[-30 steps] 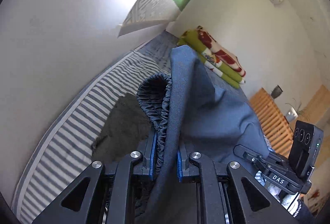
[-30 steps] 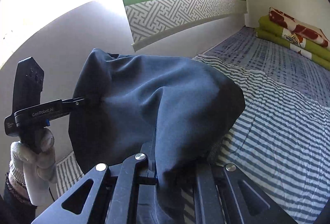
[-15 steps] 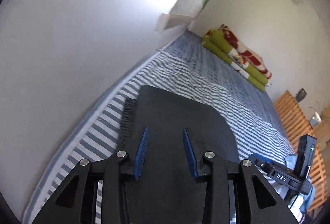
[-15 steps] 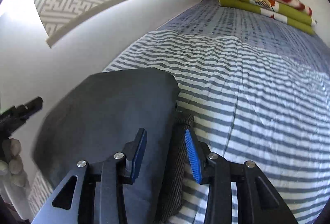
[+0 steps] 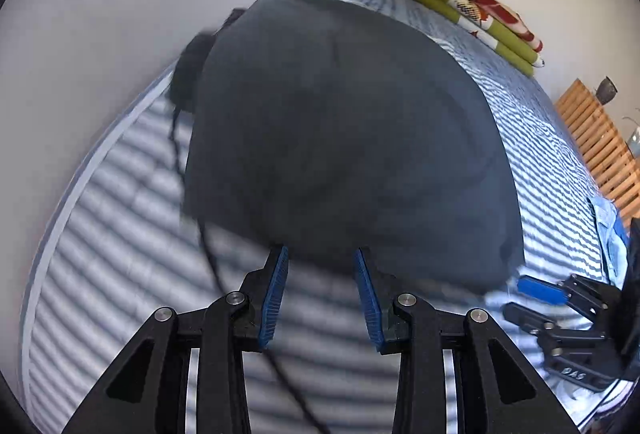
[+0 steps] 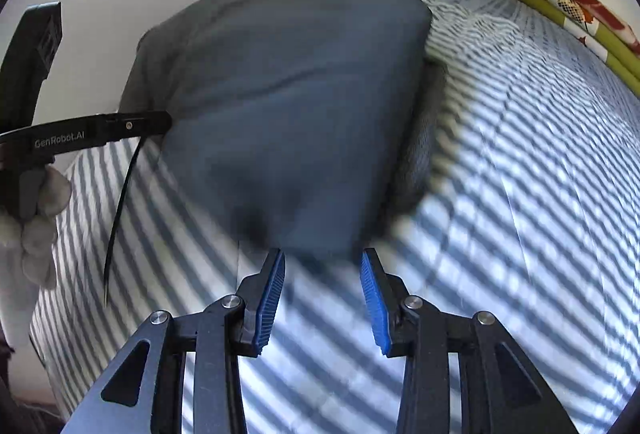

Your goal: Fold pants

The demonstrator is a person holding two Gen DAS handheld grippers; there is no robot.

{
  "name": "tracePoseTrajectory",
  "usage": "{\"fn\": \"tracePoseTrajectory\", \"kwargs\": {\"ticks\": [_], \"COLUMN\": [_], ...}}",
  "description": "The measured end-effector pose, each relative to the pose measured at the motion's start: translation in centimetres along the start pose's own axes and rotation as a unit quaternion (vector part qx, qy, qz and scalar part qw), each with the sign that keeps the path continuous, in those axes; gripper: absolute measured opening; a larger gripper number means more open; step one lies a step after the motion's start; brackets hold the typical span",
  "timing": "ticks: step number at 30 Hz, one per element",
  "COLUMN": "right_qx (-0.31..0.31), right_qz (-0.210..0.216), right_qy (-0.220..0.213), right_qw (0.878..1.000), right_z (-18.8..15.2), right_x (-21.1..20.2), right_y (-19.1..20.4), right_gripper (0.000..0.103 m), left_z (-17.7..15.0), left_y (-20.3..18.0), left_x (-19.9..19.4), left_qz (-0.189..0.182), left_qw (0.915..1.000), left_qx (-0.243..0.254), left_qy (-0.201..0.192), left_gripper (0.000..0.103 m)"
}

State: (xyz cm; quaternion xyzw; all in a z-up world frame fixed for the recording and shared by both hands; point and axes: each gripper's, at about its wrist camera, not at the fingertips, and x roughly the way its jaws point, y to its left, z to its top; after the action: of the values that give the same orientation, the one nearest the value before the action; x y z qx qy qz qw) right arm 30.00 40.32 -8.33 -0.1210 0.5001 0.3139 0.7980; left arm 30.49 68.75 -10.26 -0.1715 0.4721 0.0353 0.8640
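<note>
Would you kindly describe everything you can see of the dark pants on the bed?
The pants are dark blue-grey, of smooth matte woven fabric, folded into a compact, softly rounded bundle with faint creases. They lie flat on the striped bedsheet close to the white wall. A darker layer peeks out along one side. Neither open hand-held gripper grips them; both hover at the near edge.

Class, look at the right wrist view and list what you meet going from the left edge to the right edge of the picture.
Gloved hand holding the left gripper → dark folded pants → striped bedsheet → folded green and red blanket.
</note>
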Motion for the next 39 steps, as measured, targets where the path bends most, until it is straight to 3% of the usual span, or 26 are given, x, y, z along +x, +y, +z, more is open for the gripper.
{"fn": "tracePoseTrajectory", "kwargs": {"ticks": [5, 8, 14, 16, 17, 22, 25, 28, 32, 36, 39], "right_qx": [0.02, 0.014, 0.022, 0.035, 0.037, 0.048, 0.06, 0.075, 0.087, 0.109, 0.12], "right_qz": [0.004, -0.008, -0.03, -0.038, -0.042, -0.075, -0.089, -0.098, -0.106, -0.097, -0.092], "right_qy": [-0.02, -0.039, -0.079, -0.094, -0.102, -0.143, -0.153, -0.156, -0.154, -0.161, -0.158], "right_qw": [1.0, 0.999, 0.996, 0.994, 0.993, 0.986, 0.982, 0.98, 0.979, 0.976, 0.976], "right_z": [-4.2, -6.9, -12.4, -14.7, -15.7, -21.9, -25.3, -28.3, -31.6, -34.4, -35.9], "right_x": [-6.5, -10.7, -18.4, -21.1, -22.2, -27.8, -30.0, -31.5, -33.0, -34.4, -34.8], "right_y": [0.0, 0.3, 0.6, 0.3, 0.3, 0.0, -0.8, -1.5, -2.0, -2.2, -2.0], "right_gripper": [0.036, 0.036, 0.036, 0.036, 0.036, 0.04, 0.043, 0.045, 0.045, 0.046, 0.046], "left_z": [-4.0, -7.1, -13.5, -16.2, -17.3, -24.2, -28.4, -31.8, -34.9, -37.1, -38.5], "left_y": [-2.2, -6.1, -12.9, -15.6, -17.0, -25.1, -28.1, -30.3, -32.1, -32.7, -32.5], "left_x": [-4.4, -8.0, -16.0, -18.8, -19.8, -26.0, -29.4, -31.6, -33.3, -33.6, -33.9], "left_qz": [-0.014, -0.005, -0.034, -0.04, -0.042, -0.006, -0.008, -0.004, 0.013, 0.03, 0.018], "left_qw": [0.9997, 0.9996, 0.9985, 0.9977, 0.9973, 0.9898, 0.9855, 0.9819, 0.9806, 0.9795, 0.9828], "left_qx": [-0.014, 0.016, 0.019, 0.022, 0.027, 0.101, 0.098, 0.098, 0.1, 0.121, 0.114], "left_qy": [-0.011, -0.024, -0.038, -0.05, -0.054, -0.101, -0.139, -0.163, -0.168, -0.159, -0.144], "left_gripper": [0.04, 0.053, 0.056, 0.066, 0.073, 0.076, 0.091, 0.095, 0.103, 0.103, 0.103]}}
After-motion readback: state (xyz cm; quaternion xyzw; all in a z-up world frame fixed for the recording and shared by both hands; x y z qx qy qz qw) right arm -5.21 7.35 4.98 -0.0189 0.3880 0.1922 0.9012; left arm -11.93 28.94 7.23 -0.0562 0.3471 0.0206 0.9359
